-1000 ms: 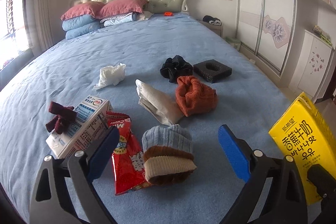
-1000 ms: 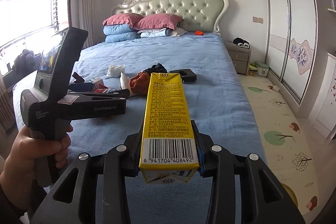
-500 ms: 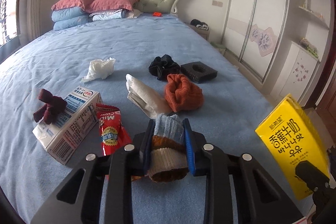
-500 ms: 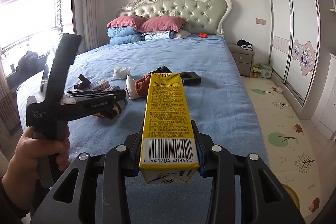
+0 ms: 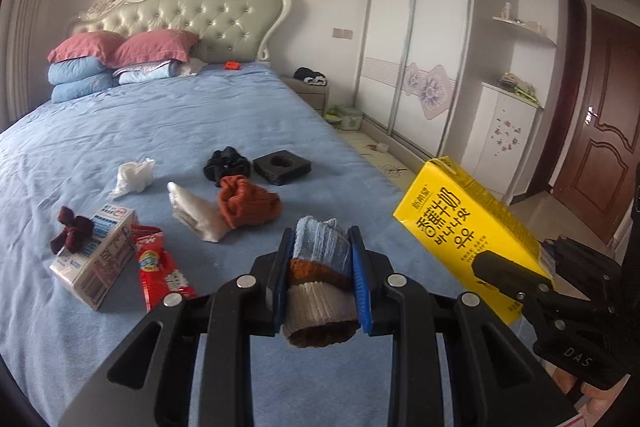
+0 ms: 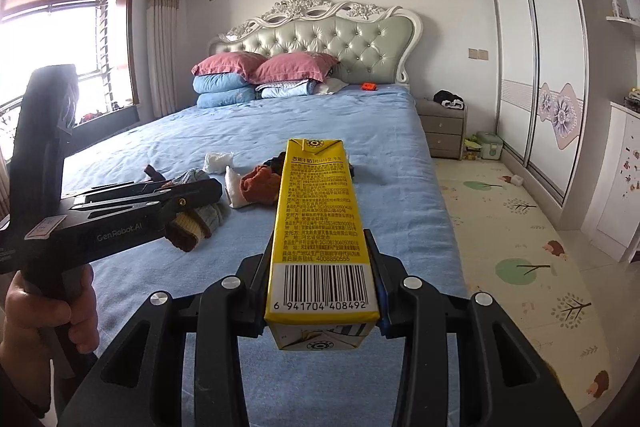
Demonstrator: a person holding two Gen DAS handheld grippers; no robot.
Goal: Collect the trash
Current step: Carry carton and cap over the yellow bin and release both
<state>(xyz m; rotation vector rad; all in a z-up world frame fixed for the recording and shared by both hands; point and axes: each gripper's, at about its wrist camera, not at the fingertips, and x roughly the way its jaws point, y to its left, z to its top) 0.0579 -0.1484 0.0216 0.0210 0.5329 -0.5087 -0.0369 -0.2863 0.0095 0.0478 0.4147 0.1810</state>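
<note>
My left gripper [image 5: 322,263] is shut on a rolled striped knit sock [image 5: 318,279], blue, brown and beige, held just above the blue bed [image 5: 180,131]. The sock also shows in the right wrist view [image 6: 196,217]. My right gripper [image 6: 322,267] is shut on a yellow milk carton [image 6: 320,223], held over the bed's foot; the carton also shows in the left wrist view [image 5: 468,227]. On the bed lie a white milk carton [image 5: 98,259], a red snack wrapper [image 5: 160,269] and a crumpled white tissue [image 5: 134,177].
An orange knit roll [image 5: 246,201], a white sock [image 5: 194,211], a black scrunchie [image 5: 226,165], a dark red bow [image 5: 72,227] and a black foam block [image 5: 282,167] lie mid-bed. Pillows [image 5: 120,59] at the headboard. Nightstand [image 6: 442,127], play mat [image 6: 520,247] and wardrobe [image 6: 532,67] on the right.
My left gripper closed on the striped sock and lifted it off the bed, swinging right. The right gripper kept hold of the yellow carton and barely moved.
</note>
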